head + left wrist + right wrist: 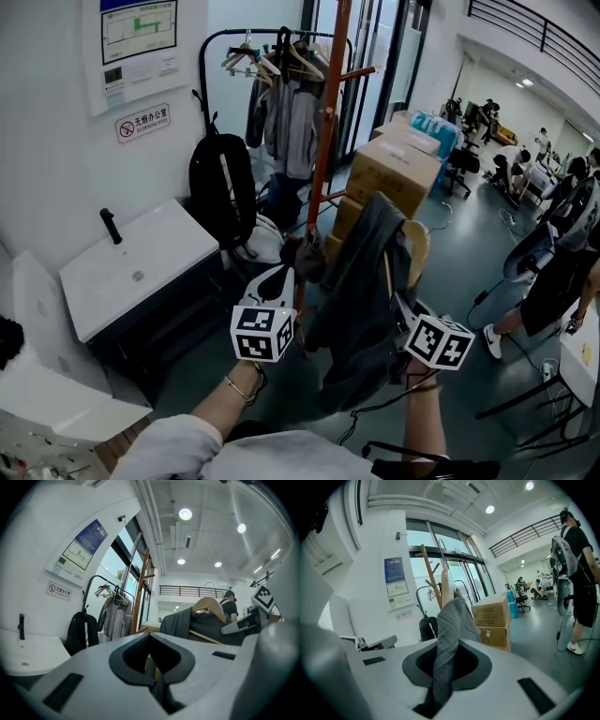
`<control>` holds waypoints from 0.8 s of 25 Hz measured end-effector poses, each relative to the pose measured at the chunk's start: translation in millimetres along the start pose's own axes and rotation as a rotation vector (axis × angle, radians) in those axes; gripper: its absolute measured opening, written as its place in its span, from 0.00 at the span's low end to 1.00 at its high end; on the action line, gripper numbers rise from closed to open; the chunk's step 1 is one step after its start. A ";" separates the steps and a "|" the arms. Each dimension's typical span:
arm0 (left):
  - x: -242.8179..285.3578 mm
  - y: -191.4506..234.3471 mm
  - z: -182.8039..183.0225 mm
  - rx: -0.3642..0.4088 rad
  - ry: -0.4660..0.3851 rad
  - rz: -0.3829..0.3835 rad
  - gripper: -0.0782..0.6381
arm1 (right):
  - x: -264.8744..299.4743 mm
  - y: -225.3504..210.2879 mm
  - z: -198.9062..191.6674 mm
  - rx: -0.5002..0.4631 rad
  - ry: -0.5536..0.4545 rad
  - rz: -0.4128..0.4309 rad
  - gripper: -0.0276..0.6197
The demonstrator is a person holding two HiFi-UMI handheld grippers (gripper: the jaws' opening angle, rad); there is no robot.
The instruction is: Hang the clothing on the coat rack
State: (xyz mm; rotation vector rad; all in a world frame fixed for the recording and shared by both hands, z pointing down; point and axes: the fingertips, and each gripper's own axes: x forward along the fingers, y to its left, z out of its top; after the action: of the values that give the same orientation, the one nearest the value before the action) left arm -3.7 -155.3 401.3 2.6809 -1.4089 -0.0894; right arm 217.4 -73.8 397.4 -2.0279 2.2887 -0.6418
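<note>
A dark grey garment [361, 281] hangs over a wooden hanger [415, 246], carried between my two grippers. My right gripper [398, 305] is shut on a fold of the grey cloth [447, 620], which runs up out of its jaws. My left gripper [302, 267] holds the garment's left side; its jaws look shut, with dark cloth [161, 686] in the slot. From the left gripper view the hanger [211, 604] and garment [183, 623] sit to the right. The orange-brown coat rack pole [326, 141] stands just beyond the garment, with short pegs sticking out.
Behind the pole is a black clothes rail [281, 94] with hangers and jackets. A black backpack [223, 187] leans by the wall. Cardboard boxes [389, 173] are stacked to the right, a white sink counter [131, 267] stands left. A person [553, 281] stands at right.
</note>
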 end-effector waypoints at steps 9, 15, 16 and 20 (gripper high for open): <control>30.2 32.2 -8.0 -0.011 0.028 0.063 0.11 | 34.6 -21.1 2.2 0.017 0.011 -0.010 0.12; 73.0 38.6 2.0 -0.003 -0.019 0.036 0.11 | 65.2 -35.9 16.6 0.000 0.011 -0.022 0.11; 81.3 41.6 4.6 -0.007 -0.025 0.037 0.11 | 70.6 -38.2 20.8 -0.005 0.009 -0.024 0.12; 114.2 55.4 13.8 -0.026 -0.038 0.035 0.11 | 97.4 -44.1 41.4 -0.026 0.006 -0.031 0.12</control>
State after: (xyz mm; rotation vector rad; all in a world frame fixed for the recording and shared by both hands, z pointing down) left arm 14.4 -281.5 394.6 2.6461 -1.4549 -0.1552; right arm 255.4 -181.9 398.0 -2.0794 2.2848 -0.6238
